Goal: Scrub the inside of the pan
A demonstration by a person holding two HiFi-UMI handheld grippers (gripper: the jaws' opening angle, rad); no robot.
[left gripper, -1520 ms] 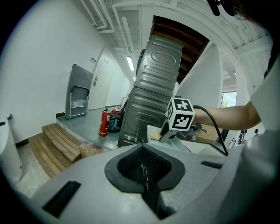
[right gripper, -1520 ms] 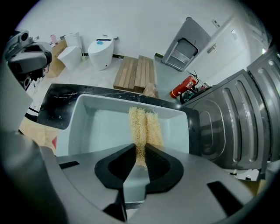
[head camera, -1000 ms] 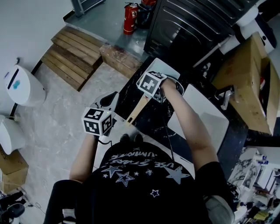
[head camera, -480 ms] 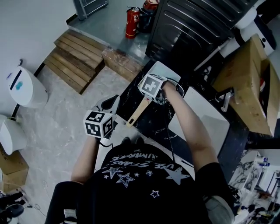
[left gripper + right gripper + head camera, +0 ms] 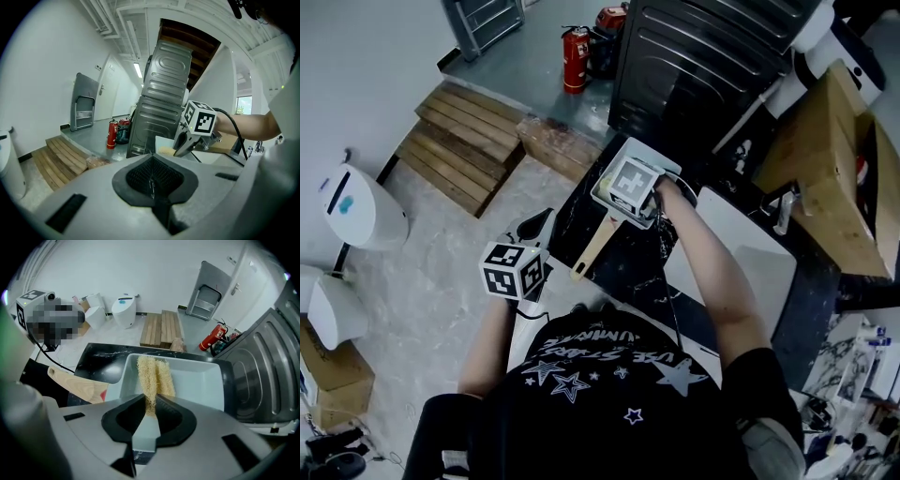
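A square pale grey pan (image 5: 617, 160) with a wooden handle (image 5: 593, 247) sits on the black marble counter (image 5: 628, 267). My right gripper (image 5: 634, 187) hovers over the pan and is shut on a strip of yellow loofah (image 5: 153, 373). The loofah lies against the pan's floor (image 5: 201, 380) near its left wall. The handle (image 5: 77, 386) points back toward the person. My left gripper (image 5: 516, 268) is held off the counter's left edge, away from the pan, with its jaws (image 5: 152, 180) shut on nothing. From there the right gripper (image 5: 198, 124) and loofah (image 5: 165, 150) show ahead.
A tall dark metal appliance (image 5: 703, 56) stands just beyond the pan. A white board (image 5: 750, 253) lies on the counter to the right. On the floor to the left are wooden pallets (image 5: 464, 141), a red fire extinguisher (image 5: 573, 56) and white bins (image 5: 354, 206).
The right gripper has slid the loofah a little further across the pan, away from the person. The left gripper has barely moved.
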